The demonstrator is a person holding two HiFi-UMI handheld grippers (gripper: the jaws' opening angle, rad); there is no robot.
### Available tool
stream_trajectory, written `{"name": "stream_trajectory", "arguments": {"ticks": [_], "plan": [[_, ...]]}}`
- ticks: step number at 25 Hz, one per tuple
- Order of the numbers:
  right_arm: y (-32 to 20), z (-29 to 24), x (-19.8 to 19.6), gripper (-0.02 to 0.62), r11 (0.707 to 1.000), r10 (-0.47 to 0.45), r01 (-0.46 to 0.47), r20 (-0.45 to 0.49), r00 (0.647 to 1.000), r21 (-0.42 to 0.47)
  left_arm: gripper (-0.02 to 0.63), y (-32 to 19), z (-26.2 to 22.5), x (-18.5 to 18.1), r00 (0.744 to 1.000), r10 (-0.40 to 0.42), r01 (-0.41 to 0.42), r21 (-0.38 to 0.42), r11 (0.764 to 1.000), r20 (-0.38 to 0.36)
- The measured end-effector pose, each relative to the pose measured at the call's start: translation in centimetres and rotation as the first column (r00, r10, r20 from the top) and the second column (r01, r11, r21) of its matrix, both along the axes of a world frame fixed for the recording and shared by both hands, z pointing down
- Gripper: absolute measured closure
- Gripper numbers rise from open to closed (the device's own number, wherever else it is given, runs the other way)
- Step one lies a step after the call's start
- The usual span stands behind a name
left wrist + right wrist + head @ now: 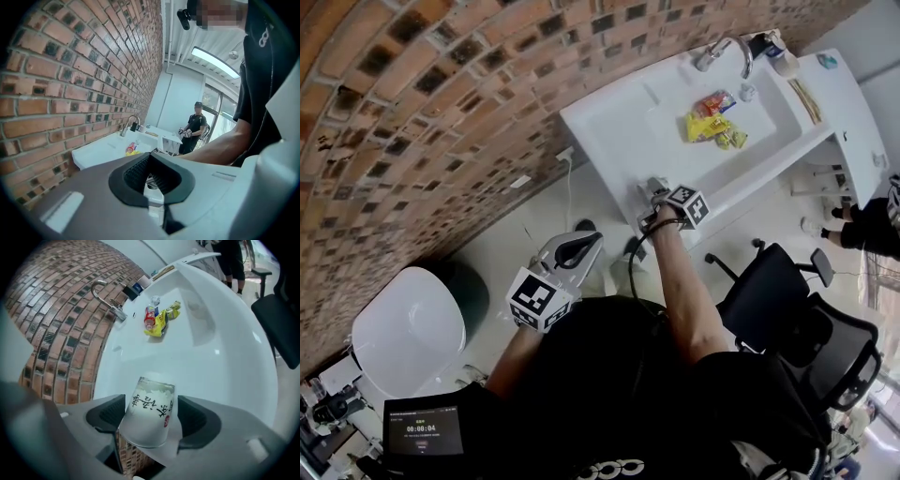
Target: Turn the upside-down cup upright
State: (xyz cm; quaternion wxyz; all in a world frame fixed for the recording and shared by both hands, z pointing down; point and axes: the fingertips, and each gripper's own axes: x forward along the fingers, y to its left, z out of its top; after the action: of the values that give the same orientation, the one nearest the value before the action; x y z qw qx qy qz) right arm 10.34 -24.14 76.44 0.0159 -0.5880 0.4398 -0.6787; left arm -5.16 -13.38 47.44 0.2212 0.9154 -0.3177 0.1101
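A white paper cup [149, 411] with dark printed characters stands upside down, its narrow base uppermost, at the near corner of the white counter [220, 366]. My right gripper [152, 412] straddles it from above, open, one pad on either side and neither seeming to press on it. In the head view the right gripper [649, 204] is over that counter corner [600, 122] and hides the cup. My left gripper [577, 249] hangs low by my body, away from the counter. Its jaw tips meet, shut on nothing, as the left gripper view [149, 155] shows.
Yellow and red snack packets [712, 122] lie in the sink basin below the faucet [727, 52]. Brick wall runs behind the counter. A black office chair [797, 309] stands at my right, a white round seat [408, 333] at my left. A person [872, 225] stands beyond the counter.
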Motion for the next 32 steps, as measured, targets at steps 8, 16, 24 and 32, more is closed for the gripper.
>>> {"name": "stream_trajectory", "arguments": {"ticks": [8,16,24,32], "plan": [[-0.7,-0.1,-0.2,0.27,1.0,-0.025,0.025,-0.042,0.999,-0.005,0.591,-2.2,0.2,-2.0,1.0,0.029,-0.029,-0.004,1.0,-0.01],[-3.1,-4.0,1.3,0.27,0.939,-0.181,0.254,-0.293,0.939,0.231,0.591,-2.9,0.1,-2.0,0.999,0.034,-0.034,0.007,0.999,-0.003],[-4.4,-6.1,0.6,0.273,0.698,-0.345,0.646,-0.645,0.682,0.309,0.591,-1.5,0.7,-1.2,0.999,0.024,-0.023,-0.017,1.0,0.025],[-5.4,-6.5,-1.4,0.275,0.478,-0.301,0.823,-0.823,0.481,0.307,0.591,0.0,2.0,-0.1,0.998,0.018,-0.015,-0.053,0.999,0.066]]}}
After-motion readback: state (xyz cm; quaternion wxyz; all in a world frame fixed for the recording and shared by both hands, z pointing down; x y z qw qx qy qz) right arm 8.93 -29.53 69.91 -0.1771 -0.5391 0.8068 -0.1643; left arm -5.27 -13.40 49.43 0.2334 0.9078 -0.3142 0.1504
